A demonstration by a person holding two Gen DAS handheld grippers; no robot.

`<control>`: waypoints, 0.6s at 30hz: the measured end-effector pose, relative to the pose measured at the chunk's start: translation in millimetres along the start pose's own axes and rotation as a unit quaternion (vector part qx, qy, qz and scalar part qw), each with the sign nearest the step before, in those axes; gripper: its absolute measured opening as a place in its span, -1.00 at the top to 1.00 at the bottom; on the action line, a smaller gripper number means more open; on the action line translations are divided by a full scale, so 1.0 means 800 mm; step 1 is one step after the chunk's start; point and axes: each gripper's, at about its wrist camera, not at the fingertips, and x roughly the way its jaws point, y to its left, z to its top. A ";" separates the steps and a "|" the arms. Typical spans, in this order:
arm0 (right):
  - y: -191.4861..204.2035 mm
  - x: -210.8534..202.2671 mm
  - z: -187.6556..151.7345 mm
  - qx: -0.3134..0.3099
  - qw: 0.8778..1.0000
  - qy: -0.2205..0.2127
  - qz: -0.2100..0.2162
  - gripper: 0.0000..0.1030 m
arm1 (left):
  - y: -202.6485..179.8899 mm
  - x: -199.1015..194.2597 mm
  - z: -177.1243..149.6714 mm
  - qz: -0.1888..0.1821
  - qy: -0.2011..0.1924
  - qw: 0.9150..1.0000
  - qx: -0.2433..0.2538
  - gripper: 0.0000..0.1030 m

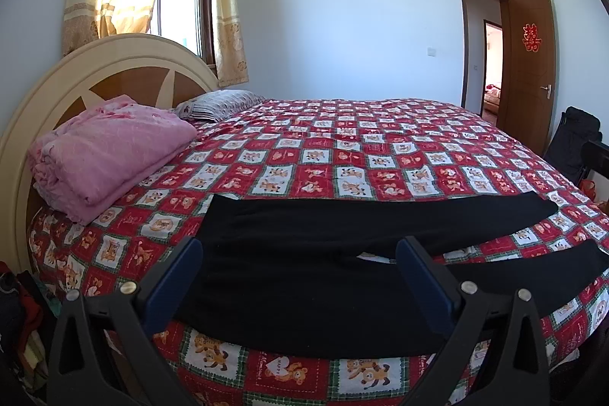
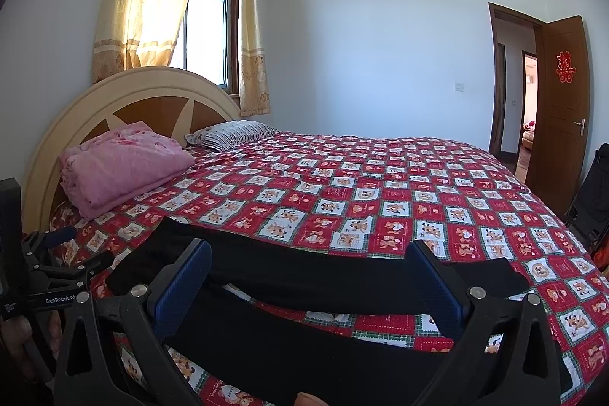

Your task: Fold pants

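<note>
Only rt view shows left gripper, pants

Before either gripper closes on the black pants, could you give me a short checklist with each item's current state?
1. Left gripper open: ok, fingers spread wide.
2. Right gripper open: ok.
3. Black pants spread out on the quilt, legs apart: ok.
4. Pants unfolded, nothing gripped yet: ok.
5. Pink blanket and striped pillow lie apart from the pants: ok.
6. Near edge of the pants fully on the bed: cannot tell, the grippers hide it.
</note>
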 end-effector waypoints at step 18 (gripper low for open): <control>-0.010 0.054 -0.032 -0.013 0.998 0.054 -0.010 -0.98 | 0.041 0.084 -0.019 0.019 0.032 0.999 0.001 -1.00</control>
